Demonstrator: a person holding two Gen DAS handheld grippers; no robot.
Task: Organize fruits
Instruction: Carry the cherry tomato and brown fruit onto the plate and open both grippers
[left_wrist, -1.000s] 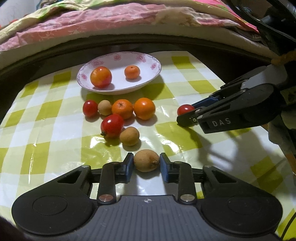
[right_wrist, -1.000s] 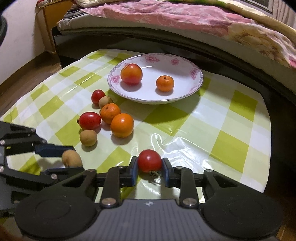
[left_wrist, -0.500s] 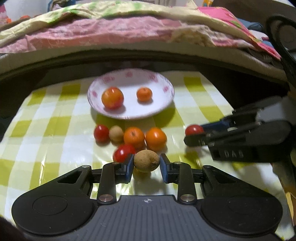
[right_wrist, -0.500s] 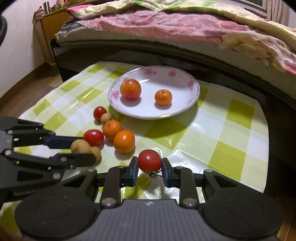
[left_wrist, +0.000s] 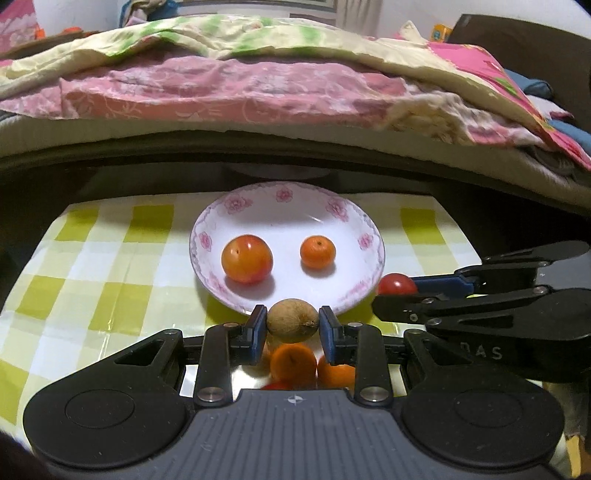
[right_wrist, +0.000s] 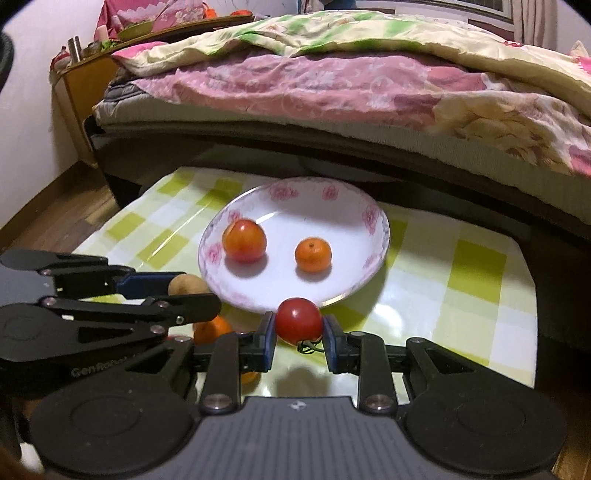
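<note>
Plate (left_wrist: 364, 221) with tomato (left_wrist: 246, 258) and tangerine (left_wrist: 317, 252)

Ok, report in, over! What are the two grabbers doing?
Left gripper shut on brown fruit. Right gripper shut on red tomato. Both near plate rim. Nothing blocking.

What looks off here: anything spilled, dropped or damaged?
Nothing stands out. The left gripper holds a brown fruit, the right gripper a red tomato, both firmly. The plate sits flat with two orange fruits; no spills or damage.
</note>
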